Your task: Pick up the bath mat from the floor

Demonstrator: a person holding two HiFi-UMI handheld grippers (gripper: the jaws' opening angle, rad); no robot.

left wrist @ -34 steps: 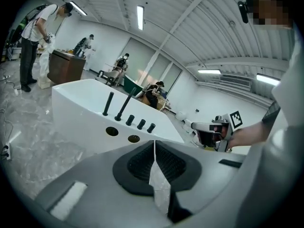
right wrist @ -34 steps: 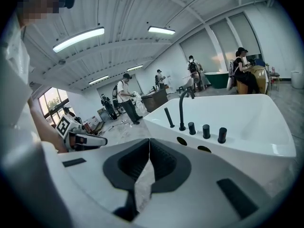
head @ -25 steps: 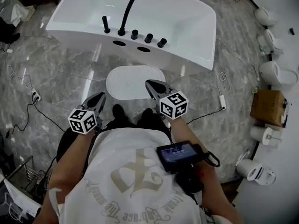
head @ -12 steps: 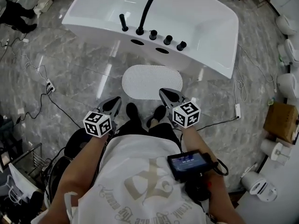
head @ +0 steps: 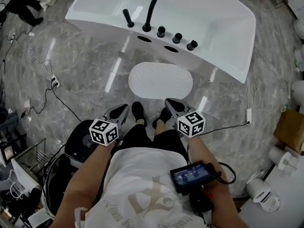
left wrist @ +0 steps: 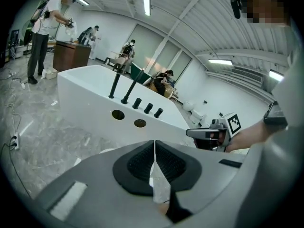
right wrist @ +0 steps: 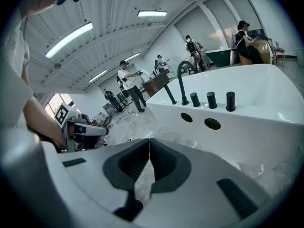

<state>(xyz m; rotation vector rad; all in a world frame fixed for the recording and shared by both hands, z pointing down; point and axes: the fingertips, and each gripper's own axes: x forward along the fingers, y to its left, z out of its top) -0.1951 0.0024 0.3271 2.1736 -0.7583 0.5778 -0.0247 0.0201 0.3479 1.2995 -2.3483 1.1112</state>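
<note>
Bath mat (head: 160,80): white, flat oval with rounded ends and a fine dotted texture. It lies on the floor (head: 80,70), between the bathtub (head: 204,8) and my shoes (head: 138,112). Its long axis runs left-right in the head view, roughly parallel to the tub's near side. It is close to the tub wall; whether it touches I can't tell.

Floor is glossy grey marble-look tile with light streak reflections. Thin black cables (head: 57,99) trail across it on the left.

The tub is glossy white and rectangular with rounded corners. What shows of the basin is bare white wall. The near deck carries a curved black spout (head: 155,4), a black stick handle (head: 127,18) and three black knobs (head: 176,37). There are two round holes (head: 156,43) in the side below them.

Left gripper (head: 124,108): grey shell with a marker cube behind it. Its ribbed black fingers (left wrist: 137,165) are pressed together with nothing between them.

Right gripper (head: 169,101): same build. Its fingers (right wrist: 164,163) meet at the tips and pinch nothing.

Both grippers point toward the mat's near edge from either side of my shoes, above it and not touching it.
</note>
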